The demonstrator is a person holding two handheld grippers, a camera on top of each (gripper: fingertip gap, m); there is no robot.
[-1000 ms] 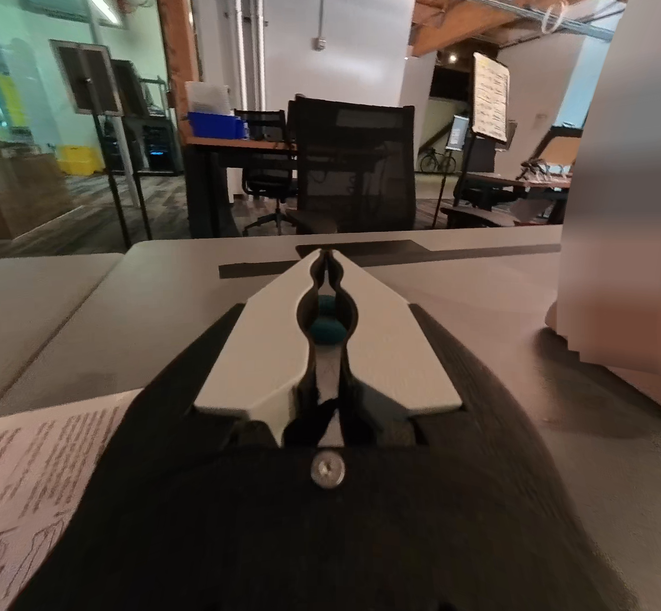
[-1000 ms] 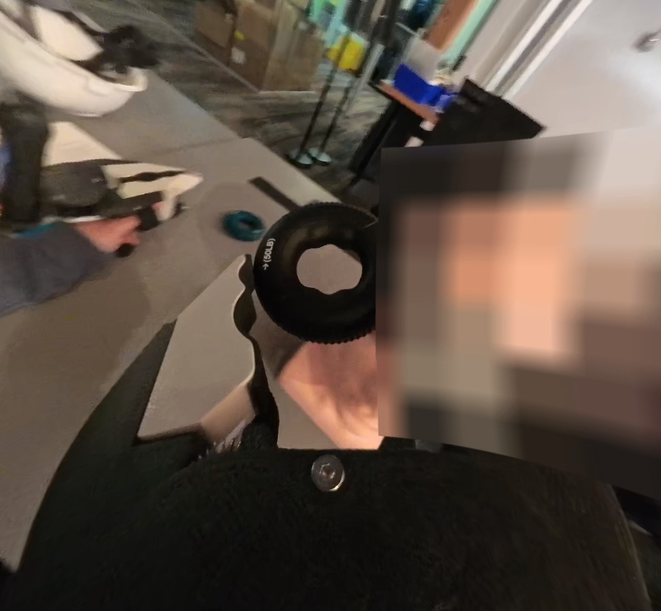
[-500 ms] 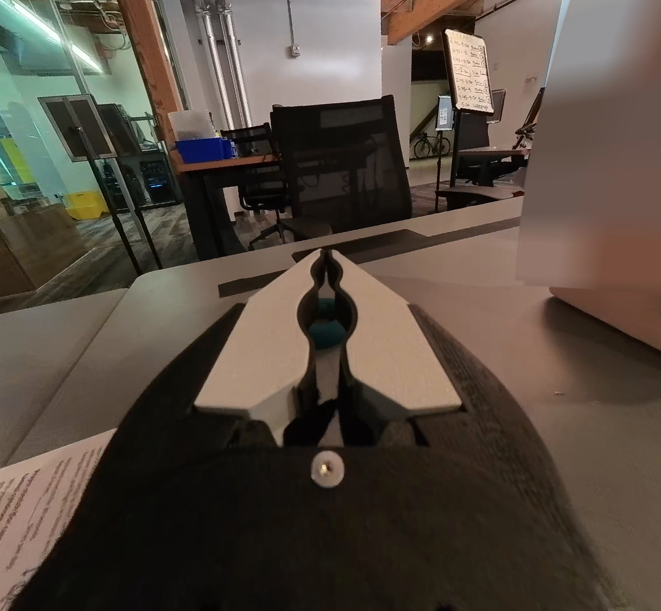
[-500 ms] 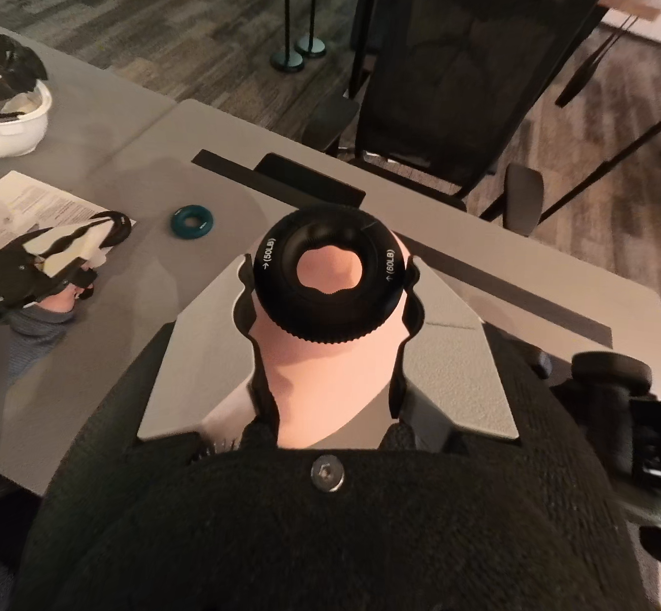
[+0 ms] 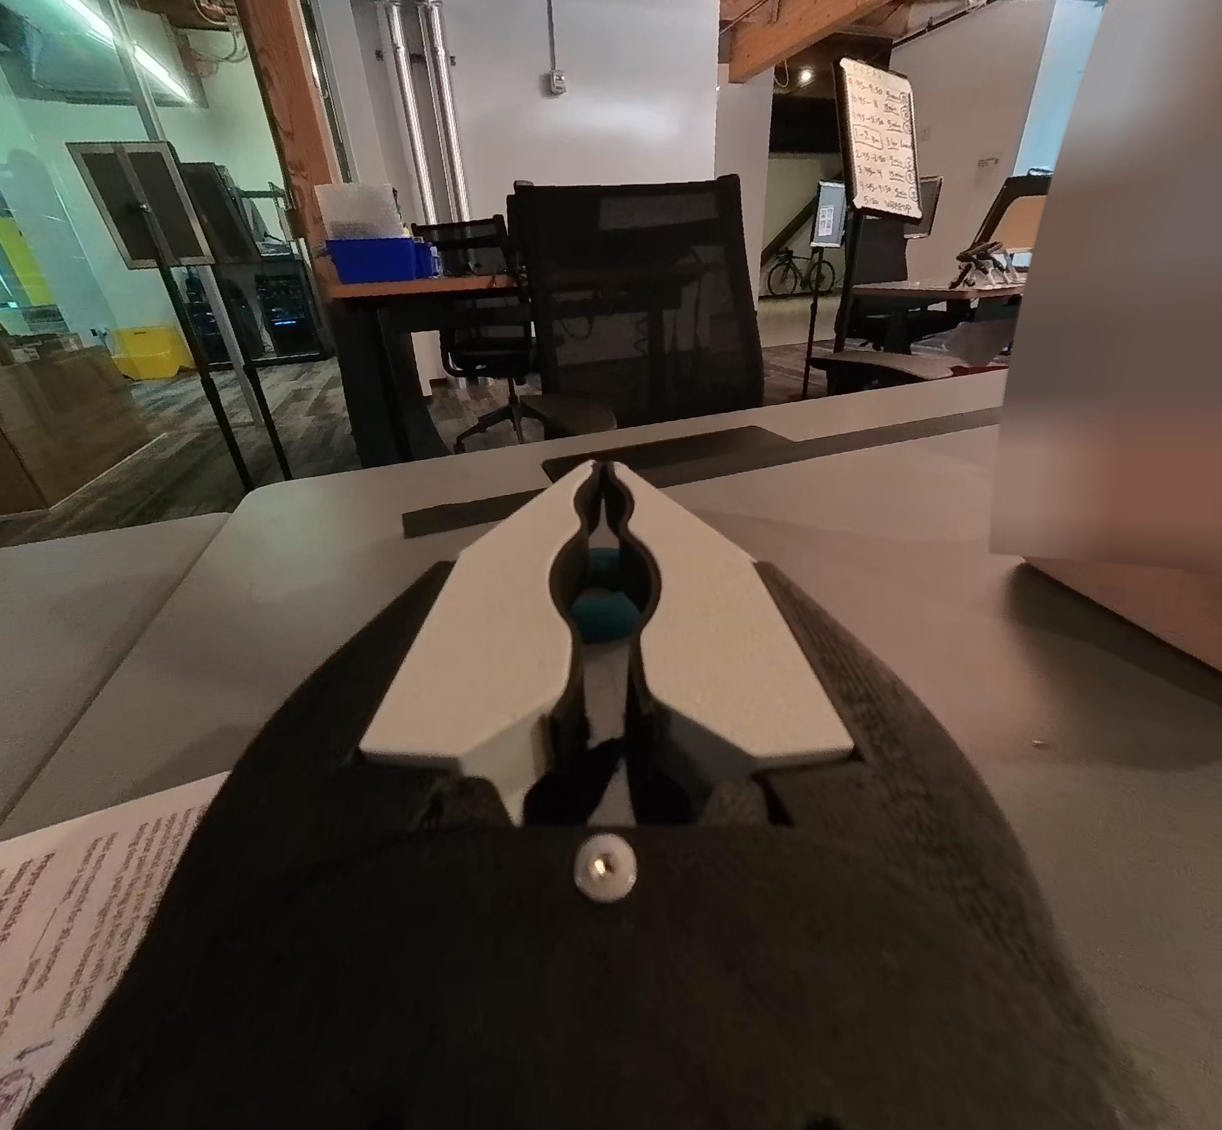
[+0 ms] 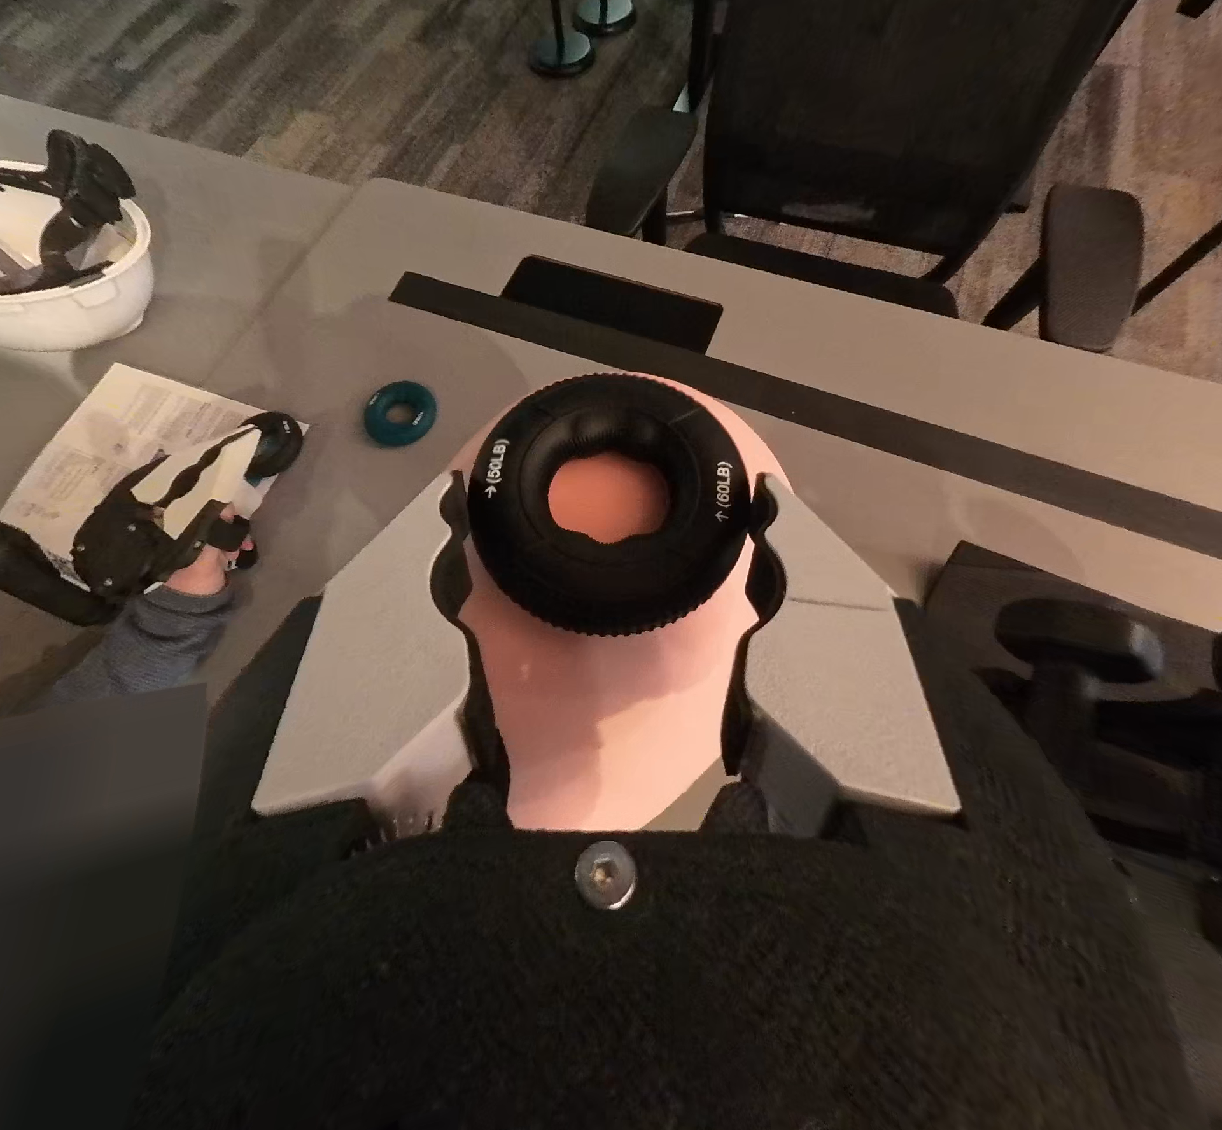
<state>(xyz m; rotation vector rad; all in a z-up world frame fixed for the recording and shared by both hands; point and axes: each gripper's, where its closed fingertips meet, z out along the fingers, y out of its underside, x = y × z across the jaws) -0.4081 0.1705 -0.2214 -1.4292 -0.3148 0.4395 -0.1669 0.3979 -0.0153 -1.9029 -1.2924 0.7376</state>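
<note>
On a grey desk (image 6: 317, 226) in a dim office, the right tool (image 6: 608, 503) hangs high, looking down, its pale jaws spread fairly wide and clamped on the rim of a black rubber ring (image 6: 608, 503), gripped at 3 and 9 o'clock so the hole faces the camera. Under the ring sits a smooth, rounded pink form (image 6: 595, 715); whether the ring touches it cannot be told. At 10 o'clock a smaller teal ring (image 6: 399, 412) lies flat on the desk. Just beyond, at 9 o'clock, the left tool (image 6: 254, 437) rests low on a printed sheet (image 6: 112, 430), a hand (image 6: 198, 576) behind it. Its jaws are nearly closed; something dark sits at their tips, but whether it is held cannot be told. A white bowl-like object (image 6: 86, 311) sits at the far left. From the left tool (image 5: 605, 490) itself, the teal ring (image 5: 605, 616) peeks through the narrow gap, and a black mesh chair (image 5: 641, 305) stands at 12 o'clock
</note>
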